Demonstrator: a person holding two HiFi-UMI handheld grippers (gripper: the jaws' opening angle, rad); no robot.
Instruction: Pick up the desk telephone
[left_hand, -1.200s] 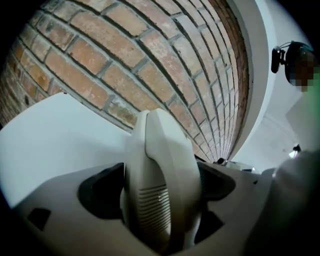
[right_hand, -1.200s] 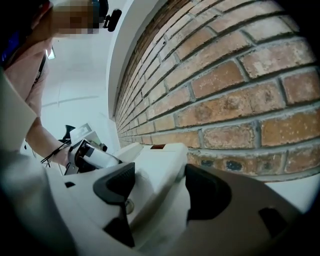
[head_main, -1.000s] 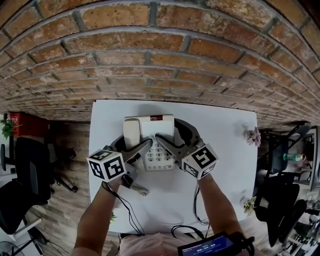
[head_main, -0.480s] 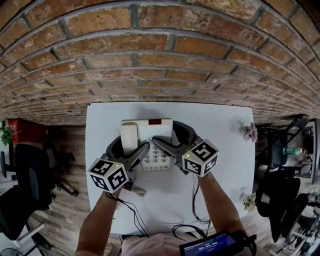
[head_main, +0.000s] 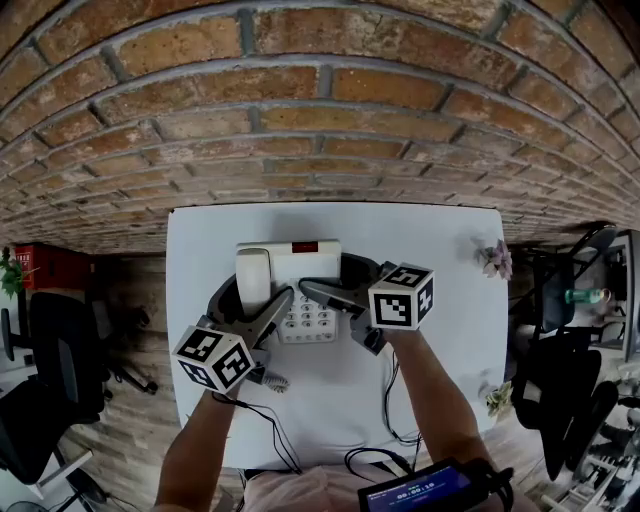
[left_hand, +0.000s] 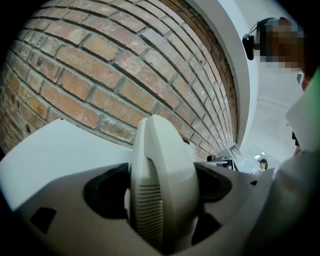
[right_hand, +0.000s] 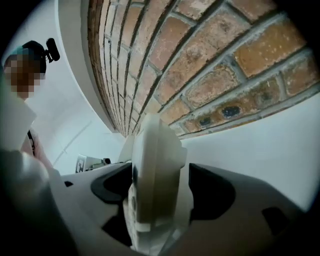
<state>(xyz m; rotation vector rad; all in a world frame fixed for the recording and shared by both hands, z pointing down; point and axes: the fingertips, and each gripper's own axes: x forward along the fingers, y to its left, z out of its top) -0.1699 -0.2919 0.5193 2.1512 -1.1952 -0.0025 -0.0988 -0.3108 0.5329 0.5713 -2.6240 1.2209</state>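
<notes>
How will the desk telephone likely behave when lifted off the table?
The desk telephone looks like rigid moulded plastic, so it is probably stiff. Its handset seems merely rested on top and may slide off if tilted. The coiled cord would likely dangle and tug.

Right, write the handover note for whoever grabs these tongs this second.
Left tongs: just been closing, pads on the handset side of the desk telephone.
Right tongs: just been opening, astride the telephone's right side, not gripping.
The telephone looks to be resting on the white table by the brick wall.
Done: both tongs in place.
Left to do: close the right, then lift.
</notes>
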